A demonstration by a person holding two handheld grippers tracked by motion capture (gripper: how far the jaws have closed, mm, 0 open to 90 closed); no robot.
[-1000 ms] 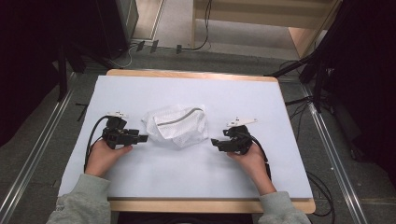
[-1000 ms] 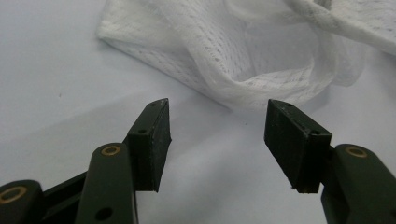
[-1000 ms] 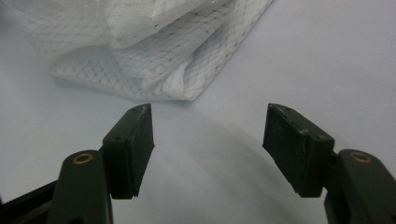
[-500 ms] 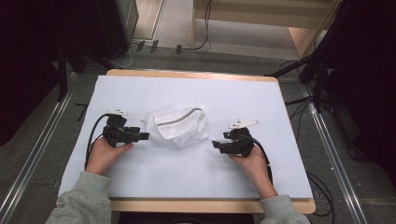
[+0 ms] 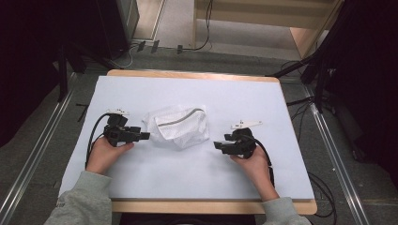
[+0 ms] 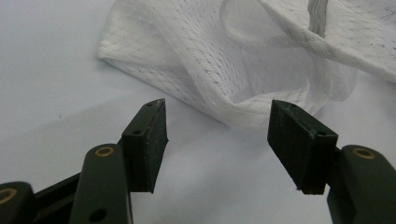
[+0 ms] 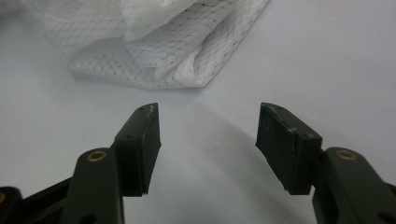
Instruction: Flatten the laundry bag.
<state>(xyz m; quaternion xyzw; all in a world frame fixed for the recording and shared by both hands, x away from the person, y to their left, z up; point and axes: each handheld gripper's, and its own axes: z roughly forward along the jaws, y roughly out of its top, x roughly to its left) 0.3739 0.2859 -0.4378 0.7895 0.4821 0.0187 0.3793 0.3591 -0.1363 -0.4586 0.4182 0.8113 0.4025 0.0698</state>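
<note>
1. White sheet over a wooden table (image 5: 197,75), grey floor with cables and rails around it, dark equipment at both sides.
2. My left gripper (image 5: 141,136) rests on the sheet, jaws spread wide, nothing between them. In the left gripper view the mesh bag (image 6: 243,60) lies just ahead of the jaw tips, its near folded edge close to my right-hand pad (image 6: 299,144) but not touching.
3. My right gripper (image 5: 219,146) is also wide open and empty, low over the sheet. In the right gripper view the bag's corner sits ahead and a bit left of the jaws, clearly apart.
4. So the bag lies between the two grippers, nearer the left one.
5. Handling guess: thin white netting, very light, limp, will sag and bunch when lifted; not fragile, may snag on pad edges.
6. Grip guess: pinch a doubled fold or hem near the edge; the grey zipper (image 5: 180,117) line on top looks stiffer, a firmer hold.
7. No brand, label or readable writing anywhere on bag or sheet.
</note>
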